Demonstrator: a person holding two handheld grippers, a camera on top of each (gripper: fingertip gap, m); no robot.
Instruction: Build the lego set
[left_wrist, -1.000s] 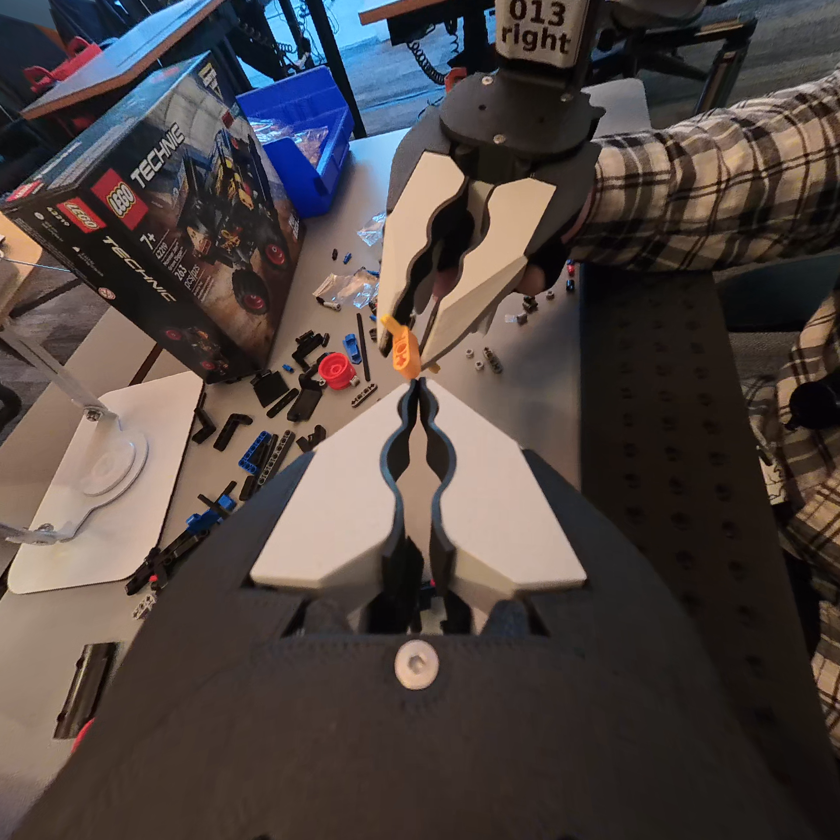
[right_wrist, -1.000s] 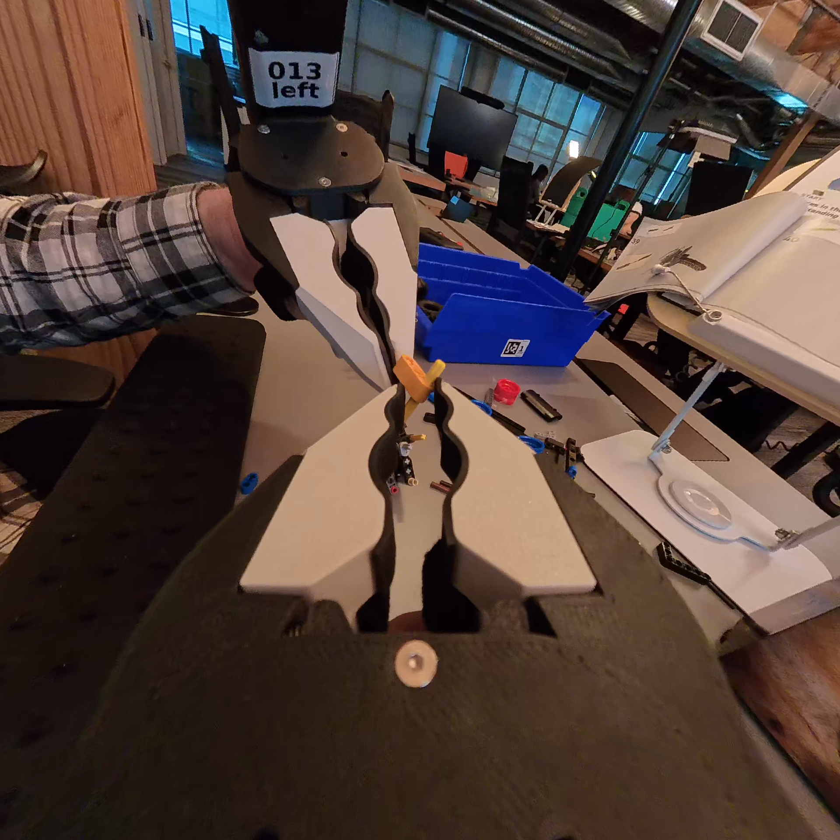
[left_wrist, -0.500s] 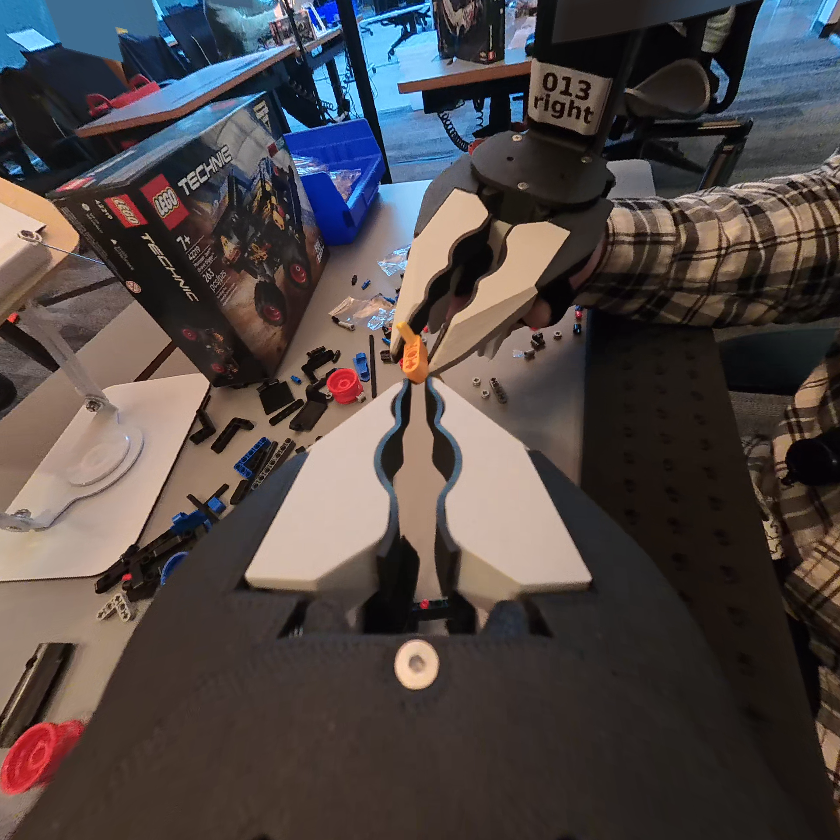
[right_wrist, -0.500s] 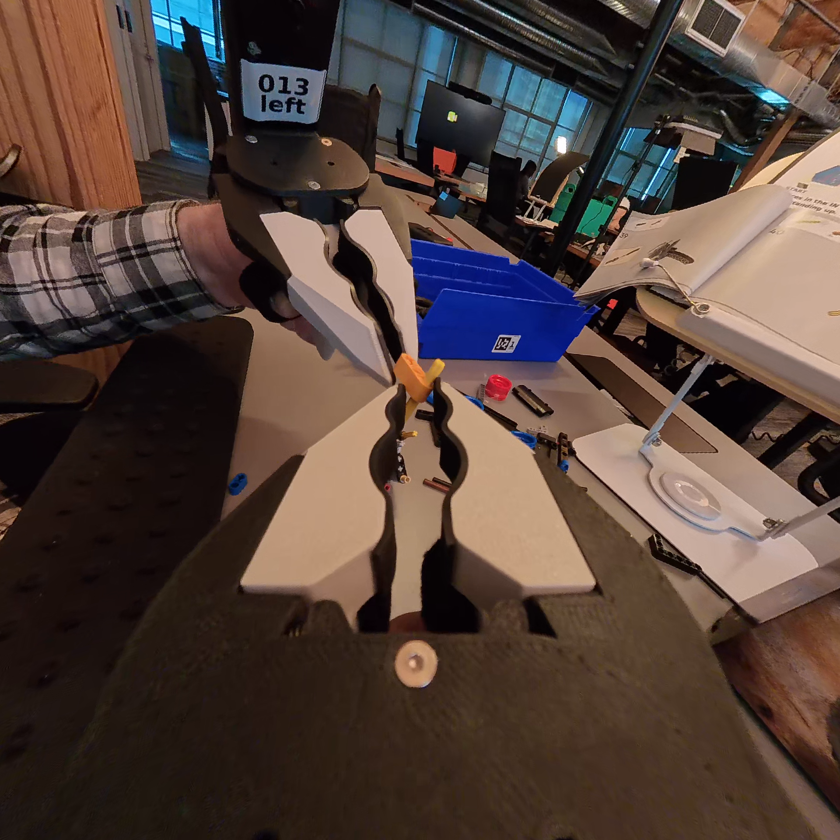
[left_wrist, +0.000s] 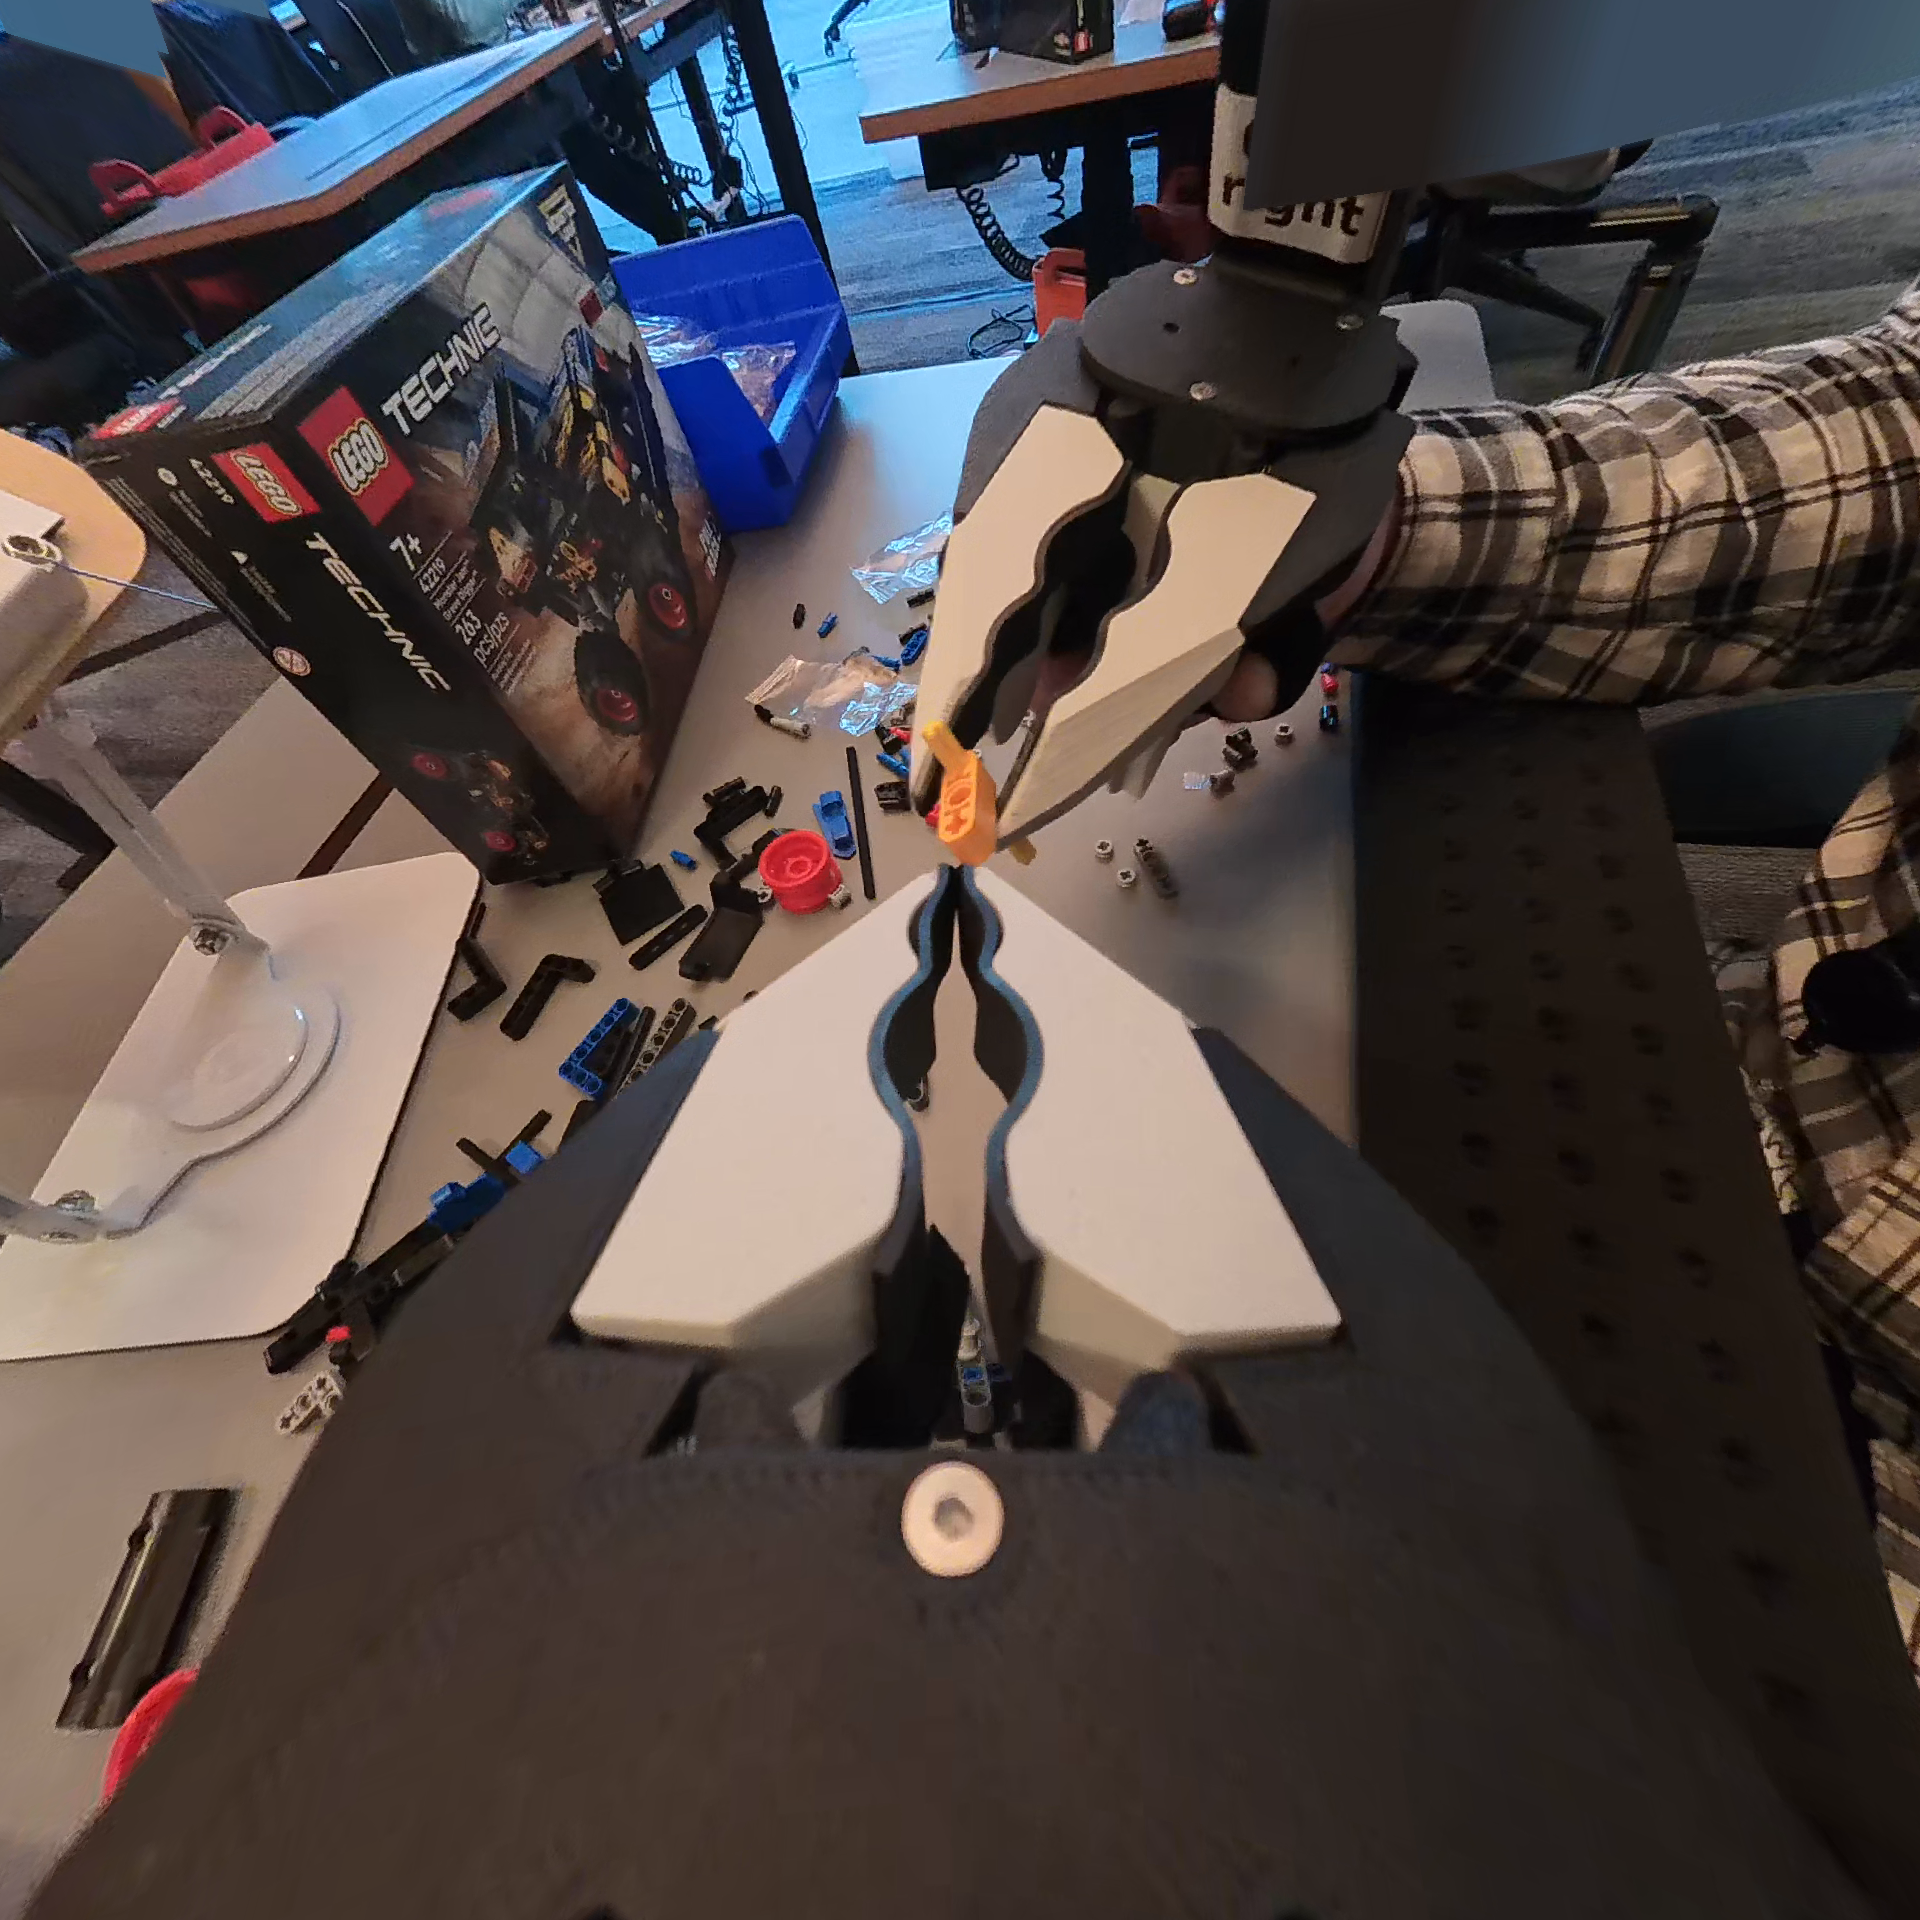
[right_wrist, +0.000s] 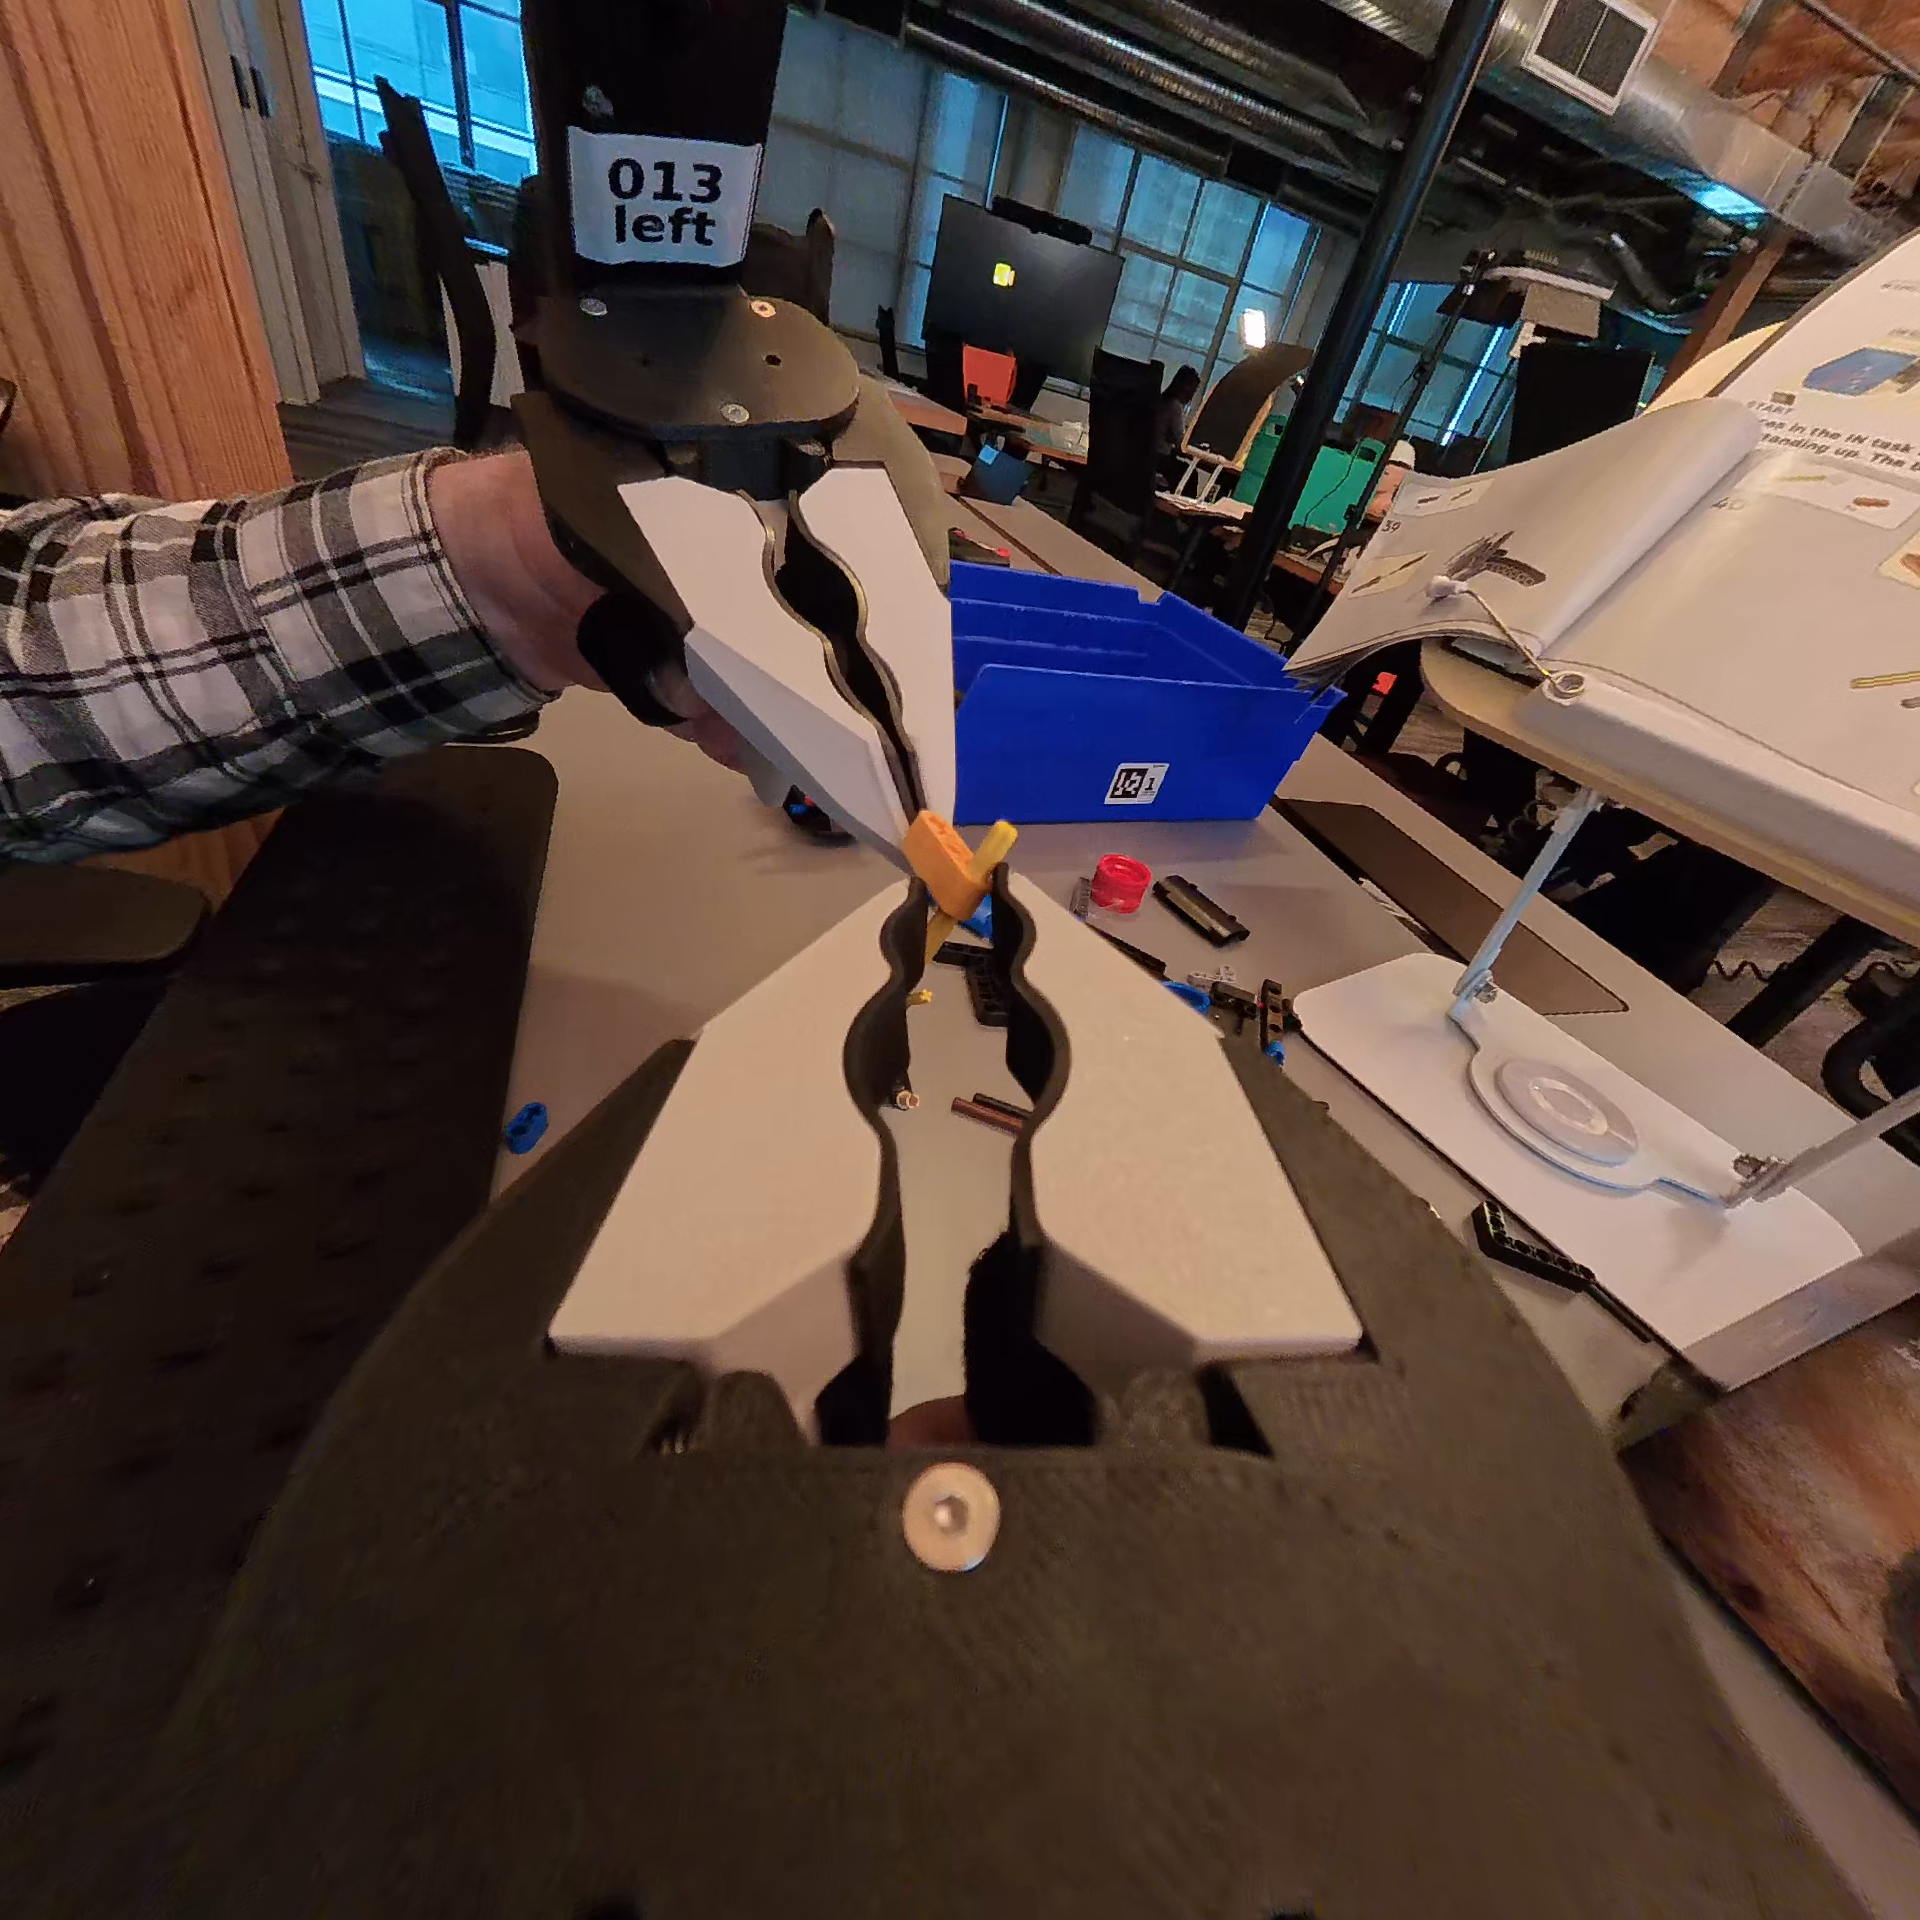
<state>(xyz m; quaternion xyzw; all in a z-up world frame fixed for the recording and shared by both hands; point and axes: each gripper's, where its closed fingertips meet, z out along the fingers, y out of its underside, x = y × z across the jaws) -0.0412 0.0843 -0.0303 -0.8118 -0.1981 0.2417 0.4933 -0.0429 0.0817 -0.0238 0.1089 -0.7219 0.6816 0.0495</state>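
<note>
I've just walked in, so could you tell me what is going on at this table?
A person in a plaid sleeve is building a Lego set with two handheld grippers. The right gripper and the left gripper meet above the table, both shut on a small orange piece with a yellow pin through it. Loose parts, the box and a blue bin lie around.

Black grippers (left_wrist: 954, 878), white fingers (left_wrist: 790, 1164), plaid sleeves (left_wrist: 1662, 520).

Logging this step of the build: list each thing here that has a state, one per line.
left tongs: shut, tips at the orange piece
right tongs: shut on yellow axle
orange piece: held in the air, on the axle
yellow axle: through the orange piece
Lego box: standing, closed
instruction booklet: open on its stand
</note>
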